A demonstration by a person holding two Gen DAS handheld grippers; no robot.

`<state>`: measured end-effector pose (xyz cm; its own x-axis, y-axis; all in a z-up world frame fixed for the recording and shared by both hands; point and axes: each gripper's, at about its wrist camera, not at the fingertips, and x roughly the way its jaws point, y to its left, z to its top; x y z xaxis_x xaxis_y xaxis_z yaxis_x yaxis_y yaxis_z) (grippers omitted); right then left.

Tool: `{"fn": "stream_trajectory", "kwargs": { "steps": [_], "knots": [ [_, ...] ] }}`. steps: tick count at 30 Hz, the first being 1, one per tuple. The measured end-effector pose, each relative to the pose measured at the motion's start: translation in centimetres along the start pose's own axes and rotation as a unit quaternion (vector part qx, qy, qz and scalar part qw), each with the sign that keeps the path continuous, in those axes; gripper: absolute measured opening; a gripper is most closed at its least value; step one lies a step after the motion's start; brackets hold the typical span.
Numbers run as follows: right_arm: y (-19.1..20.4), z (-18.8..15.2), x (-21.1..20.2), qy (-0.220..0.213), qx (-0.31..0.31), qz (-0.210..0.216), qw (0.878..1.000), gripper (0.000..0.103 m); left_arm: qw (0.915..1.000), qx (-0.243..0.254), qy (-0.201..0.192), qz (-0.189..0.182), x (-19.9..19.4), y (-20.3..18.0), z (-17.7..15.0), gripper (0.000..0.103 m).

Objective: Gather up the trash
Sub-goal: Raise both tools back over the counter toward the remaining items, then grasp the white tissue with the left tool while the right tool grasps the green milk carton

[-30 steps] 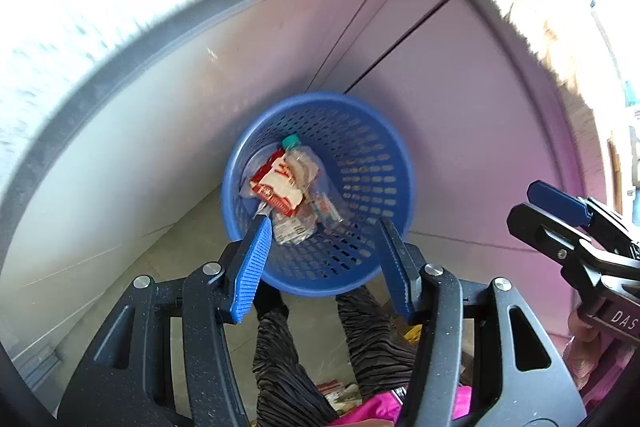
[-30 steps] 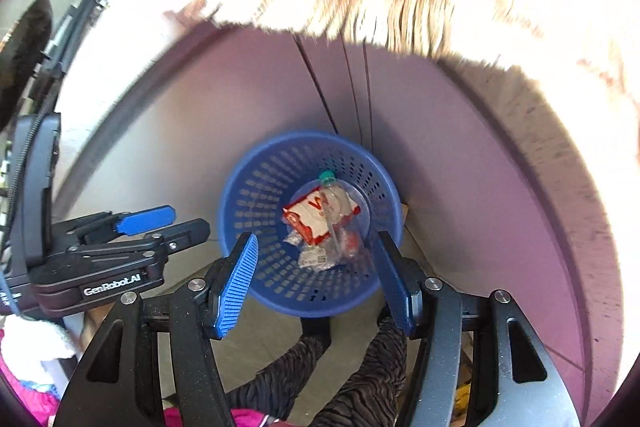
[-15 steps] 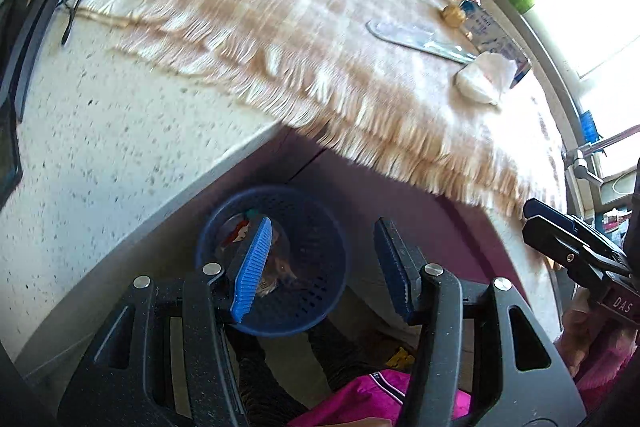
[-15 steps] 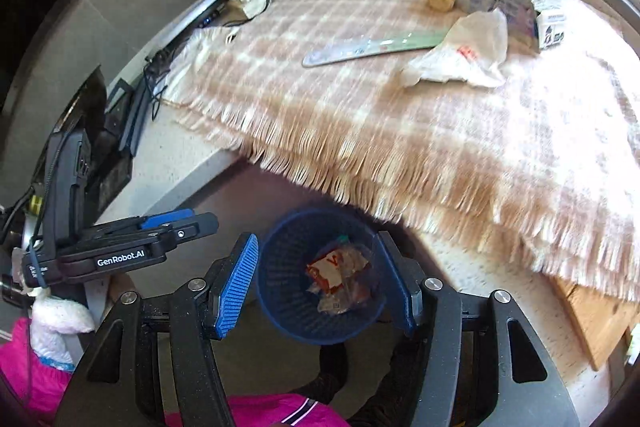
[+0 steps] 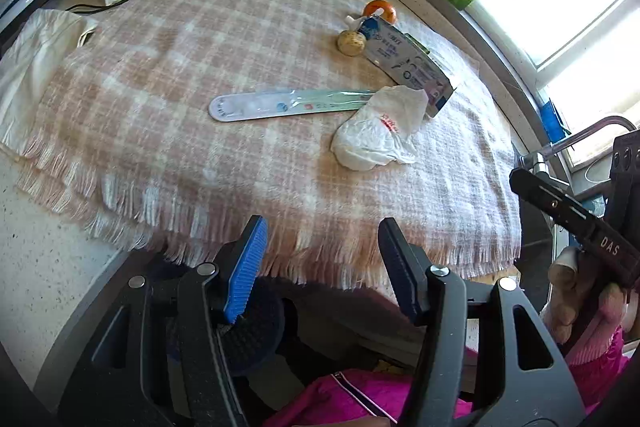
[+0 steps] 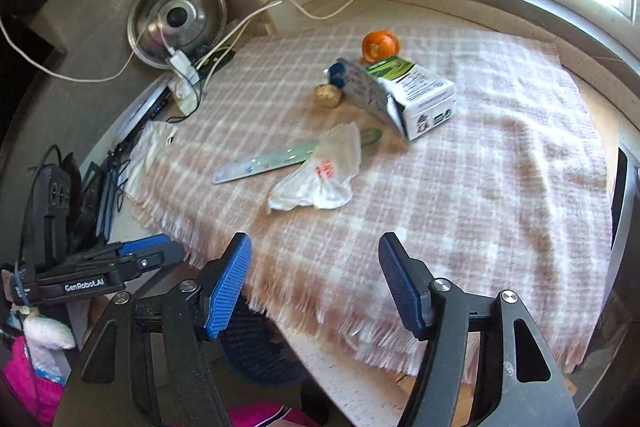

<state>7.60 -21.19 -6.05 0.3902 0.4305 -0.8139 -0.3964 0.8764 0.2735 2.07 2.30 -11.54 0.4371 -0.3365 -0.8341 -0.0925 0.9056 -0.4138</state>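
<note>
Left wrist view: left gripper (image 5: 322, 267) over the near fringe of the checked cloth (image 5: 168, 67) on the counter (image 5: 44, 267), jaws opening, nothing between. Right gripper (image 6: 314, 281) the same, jaws opening and bare. Near the middle of the cloth, a crumpled white wrapper (image 5: 380, 137) touching a long flat packet (image 5: 280, 103). Toward the far edge, a milk carton (image 5: 404, 61), a small nut (image 5: 351, 43), an orange peel (image 5: 380, 9). Below the near counter edge, a blue basket (image 6: 260, 355).

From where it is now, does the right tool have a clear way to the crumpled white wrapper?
Probably yes. The right tool, empty with jaws opening, hovers at the cloth's fringe; only bare cloth lies before the crumpled white wrapper.
</note>
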Motion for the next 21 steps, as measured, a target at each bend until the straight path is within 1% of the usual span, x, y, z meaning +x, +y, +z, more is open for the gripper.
{"fn": "stream_trajectory", "kwargs": {
  "steps": [6,11,14,17,21],
  "knots": [
    [-3.5,3.7,-0.9,-0.027,0.017,-0.011,0.999,0.067,0.9998,0.016,0.010,0.000,1.9,-2.1,1.4,0.059],
    [-6.2,7.0,-0.2,-0.026,0.021,-0.016,0.999,0.067,0.9996,0.020,0.018,0.005,3.4,-3.4,2.2,0.059],
    [-7.6,8.9,1.2,-0.013,0.016,-0.025,0.999,0.067,0.9995,0.022,0.022,0.009,4.2,-3.9,2.7,0.059],
    [-8.3,10.6,3.2,0.015,0.000,-0.026,1.000,0.067,0.9992,0.028,0.025,0.016,5.0,-4.4,3.2,0.059],
    [-8.4,12.2,5.9,0.052,-0.022,-0.013,0.998,0.067,0.9986,0.037,0.030,0.024,5.9,-5.0,4.1,0.059]
  ]
}}
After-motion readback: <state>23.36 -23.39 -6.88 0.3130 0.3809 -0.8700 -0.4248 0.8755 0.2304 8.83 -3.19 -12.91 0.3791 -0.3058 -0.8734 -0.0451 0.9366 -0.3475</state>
